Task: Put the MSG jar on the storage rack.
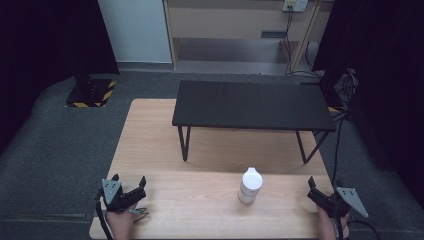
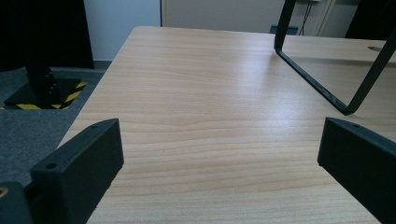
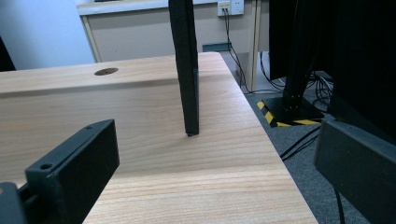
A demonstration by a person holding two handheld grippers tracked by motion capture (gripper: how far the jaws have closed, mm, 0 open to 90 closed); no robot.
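The bottle stands upright on the table, long axis vertical, cap up, between the grippers and nearer the right one. Left gripper and right gripper: jaws spread wide, empty.

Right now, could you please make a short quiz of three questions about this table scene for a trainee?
1. True or false: the bottle lies on its side.
2. Which gripper is nearer the bottle? A) left gripper B) right gripper
3. Fill in: the black bench stands on the ____ table.

Key: 1 false, it stands upright. 2 B. 3 wooden.
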